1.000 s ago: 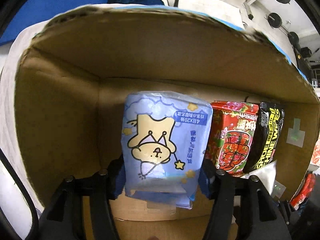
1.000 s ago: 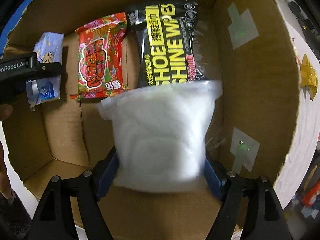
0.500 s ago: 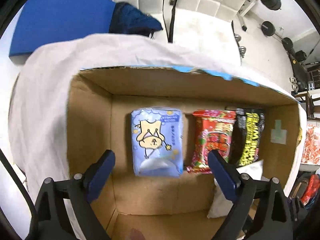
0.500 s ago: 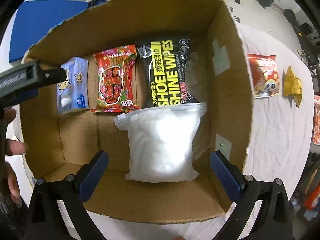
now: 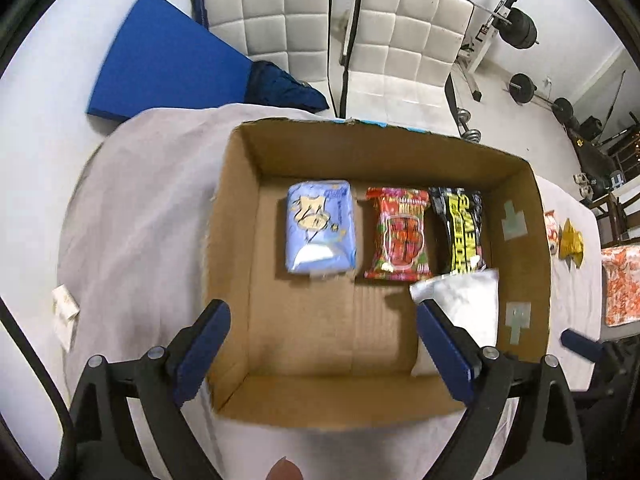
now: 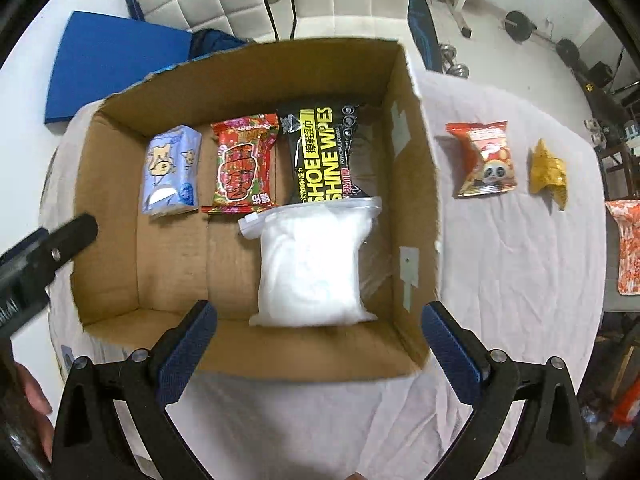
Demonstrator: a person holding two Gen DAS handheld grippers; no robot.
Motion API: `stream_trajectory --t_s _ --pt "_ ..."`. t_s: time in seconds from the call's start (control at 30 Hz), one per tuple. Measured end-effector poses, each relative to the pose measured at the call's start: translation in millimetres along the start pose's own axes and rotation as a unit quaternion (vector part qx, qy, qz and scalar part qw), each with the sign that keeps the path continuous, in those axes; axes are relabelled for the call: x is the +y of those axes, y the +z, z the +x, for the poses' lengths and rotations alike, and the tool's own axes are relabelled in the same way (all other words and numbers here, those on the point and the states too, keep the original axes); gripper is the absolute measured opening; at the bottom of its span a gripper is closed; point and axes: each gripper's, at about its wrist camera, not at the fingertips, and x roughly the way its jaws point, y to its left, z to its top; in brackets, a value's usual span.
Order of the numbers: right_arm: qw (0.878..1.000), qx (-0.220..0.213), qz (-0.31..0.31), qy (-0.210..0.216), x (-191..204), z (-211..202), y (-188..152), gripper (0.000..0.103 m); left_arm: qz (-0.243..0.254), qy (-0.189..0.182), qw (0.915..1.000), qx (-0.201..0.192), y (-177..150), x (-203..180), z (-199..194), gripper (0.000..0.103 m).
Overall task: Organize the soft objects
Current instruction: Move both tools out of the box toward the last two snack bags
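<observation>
An open cardboard box [image 5: 236, 216] [image 6: 416, 184] stands on the cloth-covered table. Inside lie a blue tissue pack [image 5: 320, 227] [image 6: 172, 172], a red packet [image 5: 400, 234] [image 6: 242, 166], a black shoe-wipes pack [image 5: 462, 232] [image 6: 324, 152] and a clear bag of white cotton [image 5: 464, 304] [image 6: 312, 268]. My left gripper [image 5: 322, 354] is open and empty above the box's near edge. My right gripper [image 6: 318, 354] is open and empty above the near wall, just short of the cotton bag.
On the cloth right of the box lie a panda snack bag [image 6: 484, 160], a gold wrapper [image 6: 548, 170] and an orange-patterned packet [image 6: 628, 252]. A small white card [image 5: 64, 306] lies at the left. White chairs [image 5: 400, 40] and a blue mat [image 5: 160, 60] stand behind.
Both grippers let go of their packs, the tissue pack and the cotton bag, opened wide, and pulled up and back out of the box. Both packs now lie on the box floor.
</observation>
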Motion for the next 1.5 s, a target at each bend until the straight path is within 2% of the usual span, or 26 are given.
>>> stream_trajectory --t_s 0.47,0.7,0.93,1.03,1.13,1.3,1.4,1.5 --pt "0.998 -0.059 -0.007 0.027 -2 -81 -63 0.103 0.004 0.007 0.9986 -0.052 -57 -2 -70 0.095" --pt "0.996 -0.076 -0.014 0.035 -6 -103 -73 0.103 0.004 0.008 0.9976 -0.069 -65 -9 -98 0.095" --pt "0.995 -0.084 -0.004 0.058 -33 -114 -68 0.103 0.001 0.016 0.9966 -0.081 -63 -30 -112 0.095" --pt "0.994 -0.086 0.010 0.066 -61 -119 -62 0.103 0.002 0.009 0.9969 -0.079 -59 -47 -115 0.095" --pt "0.993 -0.091 0.035 0.068 -106 -123 -49 0.103 0.009 -0.007 0.9967 -0.080 -47 -82 -115 0.095" --pt "0.991 -0.099 0.081 0.034 -196 -114 -19 0.103 0.042 -0.037 0.9961 -0.068 -15 -157 -96 0.095" --pt "0.989 -0.093 0.112 0.018 -251 -95 3 0.103 0.060 -0.062 0.9956 -0.036 14 -209 -69 0.095" --pt "0.987 -0.062 0.147 0.034 -301 -58 30 0.103 0.076 -0.068 0.9948 0.002 42 -259 -32 0.095"
